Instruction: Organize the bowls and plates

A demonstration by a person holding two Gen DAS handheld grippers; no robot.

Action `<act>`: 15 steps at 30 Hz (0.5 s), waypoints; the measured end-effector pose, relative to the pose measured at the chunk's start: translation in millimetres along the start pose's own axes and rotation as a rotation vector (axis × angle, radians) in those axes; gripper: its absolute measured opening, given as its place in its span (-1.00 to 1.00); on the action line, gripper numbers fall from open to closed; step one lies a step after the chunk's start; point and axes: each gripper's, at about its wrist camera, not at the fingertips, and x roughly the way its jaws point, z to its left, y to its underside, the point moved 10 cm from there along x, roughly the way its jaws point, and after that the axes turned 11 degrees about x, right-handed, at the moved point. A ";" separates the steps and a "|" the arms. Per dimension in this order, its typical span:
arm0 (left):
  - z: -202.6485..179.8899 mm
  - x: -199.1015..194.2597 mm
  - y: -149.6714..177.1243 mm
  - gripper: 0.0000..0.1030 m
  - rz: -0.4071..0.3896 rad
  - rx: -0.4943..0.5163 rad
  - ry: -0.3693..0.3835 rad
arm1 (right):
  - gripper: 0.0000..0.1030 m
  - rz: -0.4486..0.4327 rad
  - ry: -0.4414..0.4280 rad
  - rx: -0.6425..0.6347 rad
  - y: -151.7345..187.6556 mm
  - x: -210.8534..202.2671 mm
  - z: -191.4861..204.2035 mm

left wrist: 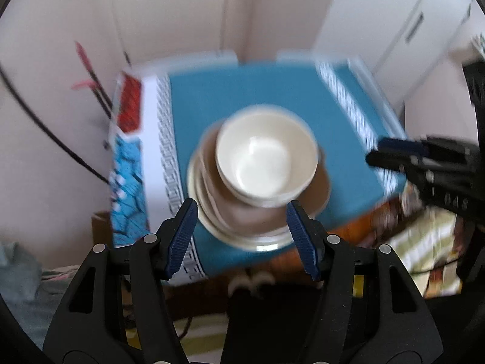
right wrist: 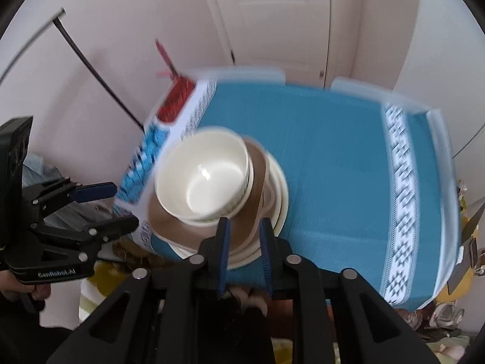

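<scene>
Left wrist view shows your left tool [left wrist: 239, 209] hanging above the stack with its jaws set wide and nothing between them. Below it, a cream bowl [left wrist: 263, 157] sits on top of a brown plate [left wrist: 318, 188], and that plate lies on pale plates [left wrist: 266, 242]. The whole stack rests on the blue cloth [left wrist: 242, 91] that covers the tabletop, close to the near left part of it.

From the right wrist view, your right tool [right wrist: 242, 230] has its jaws only a little apart. They look empty, and the stack's near edge shows behind them, so they do not seem to press on any dish. The picture is blurry, so tiny gaps are hard to judge. You can also see the left tool [right wrist: 112, 209] off to the left side, open and clear of the bowl [right wrist: 206, 176].

You look to be at the end of the stacking step, with bowl and plates [right wrist: 272, 212] already in one pile and both tools let go. The far side of the cloth [right wrist: 333, 151] is bare, so I see no more dishes to fetch. Next, you likely need to check that the bowl sits flat and the pile will not slide
</scene>
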 end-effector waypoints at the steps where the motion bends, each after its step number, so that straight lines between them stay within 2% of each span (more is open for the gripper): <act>1: 0.8 -12.3 -5.4 0.14 -0.044 -0.012 -0.020 | 0.14 -0.038 0.007 0.001 -3.7 -10.6 0.0; 3: 0.5 -35.7 -15.4 0.19 -0.124 -0.020 -0.057 | 0.67 -0.114 0.012 -0.002 -11.5 -33.1 -0.2; 6: -2.5 -72.6 -31.7 0.52 -0.253 -0.009 -0.128 | 0.70 -0.216 0.027 -0.007 -22.6 -67.2 -0.6; 8: -4.7 -103.4 -44.0 0.91 -0.361 -0.001 -0.194 | 0.74 -0.318 0.029 -0.017 -29.6 -91.8 2.5; 9: -5.7 -119.3 -49.3 1.00 -0.418 -0.001 -0.229 | 0.87 -0.372 0.047 -0.014 -32.7 -105.6 2.2; 10: -6.3 -132.2 -53.0 1.00 -0.463 -0.001 -0.252 | 0.98 -0.424 0.064 -0.008 -35.5 -118.1 1.6; 12: -12.5 -158.6 -59.2 1.00 -0.551 0.002 -0.279 | 0.99 -0.523 0.082 0.009 -39.9 -144.2 1.6; 15: -16.9 -180.7 -62.8 1.00 -0.611 -0.005 -0.302 | 0.99 -0.610 0.095 0.032 -43.2 -170.6 0.5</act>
